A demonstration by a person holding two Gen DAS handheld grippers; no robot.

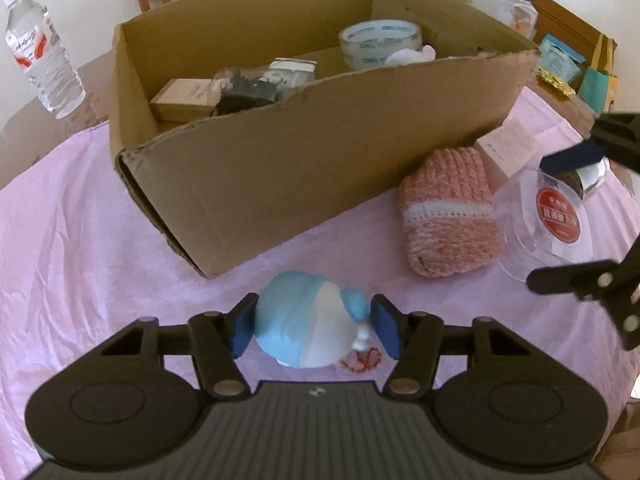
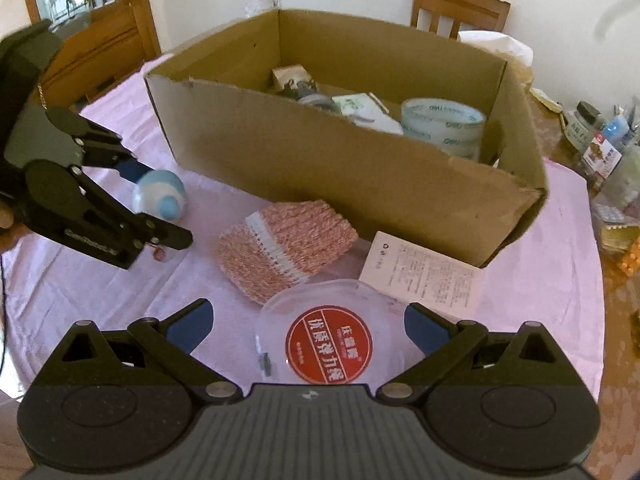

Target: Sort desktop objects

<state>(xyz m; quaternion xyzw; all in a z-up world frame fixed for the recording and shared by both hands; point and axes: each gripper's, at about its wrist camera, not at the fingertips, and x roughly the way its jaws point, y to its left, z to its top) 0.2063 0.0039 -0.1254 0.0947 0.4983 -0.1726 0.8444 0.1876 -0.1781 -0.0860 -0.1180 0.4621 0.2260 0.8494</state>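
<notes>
A round blue and white toy (image 1: 296, 320) lies on the pink tablecloth (image 1: 80, 240) in front of the cardboard box (image 1: 280, 160). My left gripper (image 1: 314, 330) is shut on it, one blue pad against each side. The right wrist view shows the same grip from the side, the toy (image 2: 156, 192) between the left gripper's (image 2: 168, 204) fingers. A clear round plastic case (image 2: 328, 344) with a red label lies flat between the pads of my right gripper (image 2: 308, 326), which stands open, its left pad well clear of the case. From the left wrist, the case (image 1: 560, 216) sits inside the right gripper (image 1: 538, 222).
A pink knitted item (image 2: 288, 240) and a printed pink packet (image 2: 424, 272) lie against the box's front wall. Inside the box are a tape roll (image 1: 380, 44) and small packages. A water bottle (image 1: 40, 52) stands behind the box; jars and clutter (image 2: 600, 140) crowd the table's right edge.
</notes>
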